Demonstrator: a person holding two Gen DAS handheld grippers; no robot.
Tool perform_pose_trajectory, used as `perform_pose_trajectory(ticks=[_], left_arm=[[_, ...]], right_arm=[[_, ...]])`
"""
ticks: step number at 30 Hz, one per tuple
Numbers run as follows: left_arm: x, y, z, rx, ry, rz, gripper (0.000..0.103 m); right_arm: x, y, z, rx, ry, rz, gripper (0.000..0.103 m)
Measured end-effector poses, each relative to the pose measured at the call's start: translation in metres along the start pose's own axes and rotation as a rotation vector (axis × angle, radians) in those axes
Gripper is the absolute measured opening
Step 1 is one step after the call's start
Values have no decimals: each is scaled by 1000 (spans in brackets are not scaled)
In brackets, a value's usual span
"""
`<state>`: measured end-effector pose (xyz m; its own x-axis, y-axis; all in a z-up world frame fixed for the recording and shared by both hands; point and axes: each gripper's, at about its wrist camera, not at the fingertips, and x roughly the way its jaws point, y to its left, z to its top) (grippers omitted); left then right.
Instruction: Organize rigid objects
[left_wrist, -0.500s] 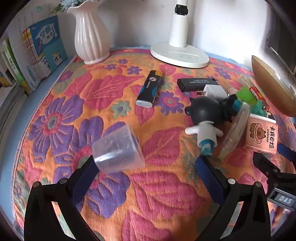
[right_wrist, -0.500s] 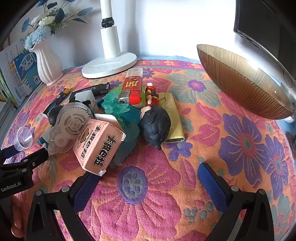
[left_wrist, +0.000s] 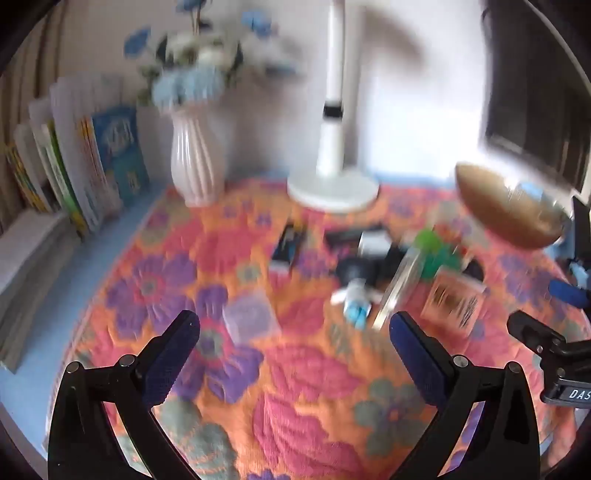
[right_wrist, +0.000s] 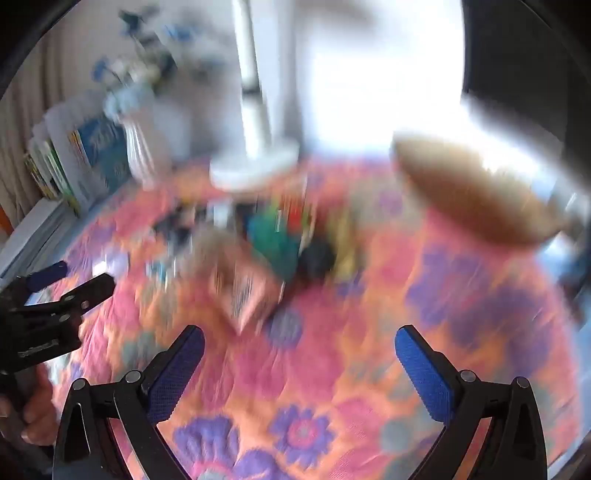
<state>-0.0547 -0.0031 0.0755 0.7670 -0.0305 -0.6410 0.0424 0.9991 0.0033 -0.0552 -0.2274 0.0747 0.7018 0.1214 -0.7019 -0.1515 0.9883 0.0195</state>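
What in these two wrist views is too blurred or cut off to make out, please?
- Right wrist view: the toy pile is smeared by motion.
- Left wrist view: the print on the pink box is unreadable.
- Left wrist view: the frame edge cuts off the right gripper.

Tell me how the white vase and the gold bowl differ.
The white vase is tall, ribbed and holds blue flowers; the gold bowl is wide, shallow and, so far as the blur shows, empty. The vase stands at back left, the bowl at the right. Both sit beyond the cluttered middle.
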Motion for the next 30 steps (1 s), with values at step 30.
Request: perform_pose_trajectory(ticks=[30], left_arm=[[26, 9, -25, -75, 28, -61, 102]], right_arm=[[35, 7, -6, -4, 4, 55, 103]])
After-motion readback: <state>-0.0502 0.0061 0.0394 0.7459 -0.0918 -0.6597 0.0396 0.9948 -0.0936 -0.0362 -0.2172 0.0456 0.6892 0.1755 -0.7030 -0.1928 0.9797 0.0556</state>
